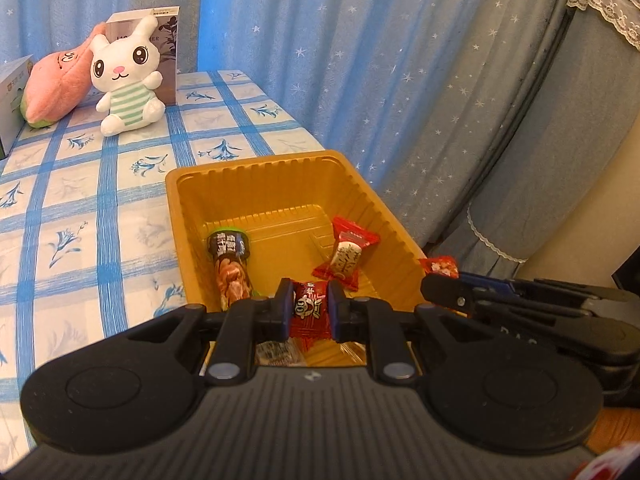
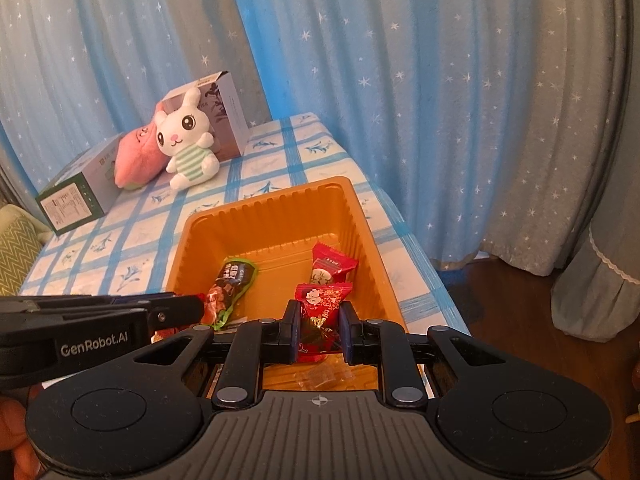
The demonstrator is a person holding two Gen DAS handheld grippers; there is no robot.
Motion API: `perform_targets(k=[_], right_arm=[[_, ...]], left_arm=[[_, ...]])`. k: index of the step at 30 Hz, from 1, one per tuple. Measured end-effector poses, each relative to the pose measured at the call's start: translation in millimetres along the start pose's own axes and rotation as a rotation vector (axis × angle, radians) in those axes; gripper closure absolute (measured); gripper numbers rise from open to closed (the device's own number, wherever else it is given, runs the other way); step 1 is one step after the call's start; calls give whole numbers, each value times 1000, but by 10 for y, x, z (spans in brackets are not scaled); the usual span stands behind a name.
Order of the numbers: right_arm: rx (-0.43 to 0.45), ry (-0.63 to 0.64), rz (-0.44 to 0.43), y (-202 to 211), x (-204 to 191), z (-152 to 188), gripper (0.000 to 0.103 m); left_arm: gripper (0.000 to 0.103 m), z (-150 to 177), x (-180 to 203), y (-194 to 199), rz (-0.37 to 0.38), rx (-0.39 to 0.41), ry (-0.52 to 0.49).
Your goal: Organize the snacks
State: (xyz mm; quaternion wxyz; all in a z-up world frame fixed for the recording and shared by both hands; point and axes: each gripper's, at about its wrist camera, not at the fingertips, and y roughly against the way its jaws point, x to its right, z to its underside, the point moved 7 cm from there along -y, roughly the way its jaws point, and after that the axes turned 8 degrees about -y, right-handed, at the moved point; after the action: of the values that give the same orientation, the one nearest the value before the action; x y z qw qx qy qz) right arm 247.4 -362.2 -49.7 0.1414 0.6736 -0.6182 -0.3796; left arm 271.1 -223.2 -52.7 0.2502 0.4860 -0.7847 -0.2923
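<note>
Both views were evenly lit with a warm cast, sharp at centre, fisheye-bent and dark-vignetted at the corners.

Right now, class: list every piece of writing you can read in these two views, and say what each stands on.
"GenRobot.AI": white letters on the side of the left gripper, seen from the right wrist.
"...IER": end of a word on the grey box behind the plush rabbit; the rest is hidden.
Red candy wrappers, dark snack pack, green-and-white box: print too small or blurred to read.
</note>
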Motion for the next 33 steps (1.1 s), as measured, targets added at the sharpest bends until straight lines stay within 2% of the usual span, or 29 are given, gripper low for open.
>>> perform_targets(k=[12, 14, 15, 17, 21, 24, 33], right_arm=[[-18, 5, 8, -180, 14, -96, 83], [-21, 3, 8, -189, 18, -96, 83], [-21, 3, 9, -189, 20, -98, 83], [-22, 1, 10, -185, 19, -101, 83], [-25, 0, 10, -192, 20, -96, 83], [-27, -1, 6, -194, 2, -93, 83], [-33, 8, -22, -217, -150, -134, 83]], left_arm=[[86, -206, -136, -254, 5, -9, 12], [82, -232, -149, -306, 21, -12, 20], [71, -237, -163, -320, 29, -10, 29], [64, -236, -207, -307, 28, 3, 49], [64, -146, -277, -228, -16, 3, 39], [60, -56, -344, -125, -55, 7, 31], [53, 111, -486, 122, -109, 15, 18]])
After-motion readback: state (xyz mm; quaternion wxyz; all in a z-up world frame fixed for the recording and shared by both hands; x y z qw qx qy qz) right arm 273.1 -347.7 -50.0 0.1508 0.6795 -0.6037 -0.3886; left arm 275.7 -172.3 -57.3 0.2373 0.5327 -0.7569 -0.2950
